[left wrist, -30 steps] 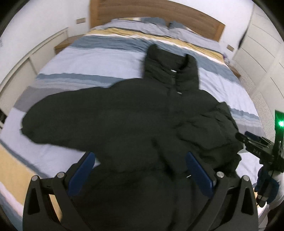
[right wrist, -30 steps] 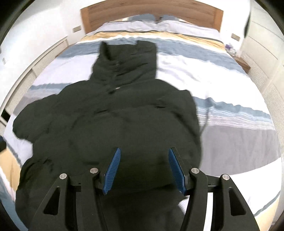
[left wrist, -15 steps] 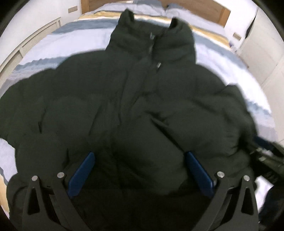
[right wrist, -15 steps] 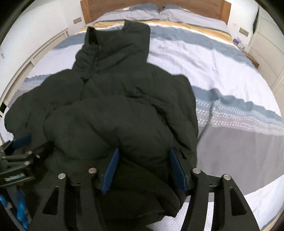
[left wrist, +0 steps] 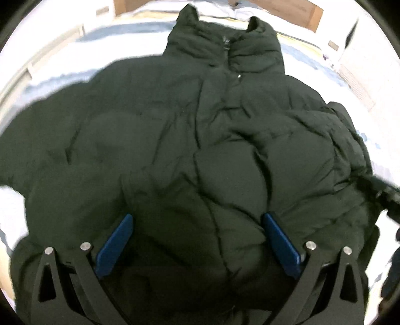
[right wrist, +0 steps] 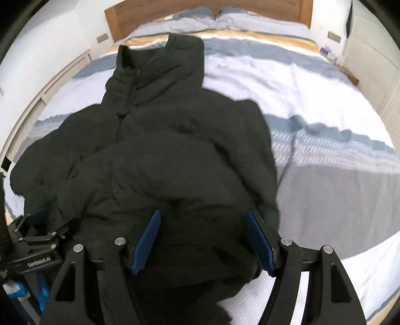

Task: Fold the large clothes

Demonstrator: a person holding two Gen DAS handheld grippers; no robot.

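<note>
A dark puffer jacket (left wrist: pixel 200 140) lies front up on the bed, its collar toward the headboard. In the right wrist view the jacket (right wrist: pixel 160 155) has one sleeve folded across its front. My left gripper (left wrist: pixel 198 241) hovers low over the lower front, blue pads wide apart, open, with padded fabric bulging between them. My right gripper (right wrist: pixel 203 240) sits over the hem at the jacket's right side; its jaws are opening, and fabric lies between the pads without being pinched. The left gripper (right wrist: pixel 37 240) also shows at the lower left of that view.
A striped duvet (right wrist: pixel 325 120) in blue, white, grey and yellow covers the bed. Pillows (right wrist: pixel 225 20) lie against a wooden headboard (right wrist: pixel 155 10). White wardrobe doors (right wrist: pixel 375 75) stand to the right, and a low white panel (right wrist: pixel 50 87) runs along the left.
Both grippers have dropped closer to the jacket, the left one most, so the jacket now fills its view. The right gripper's pads have spread wider apart.
</note>
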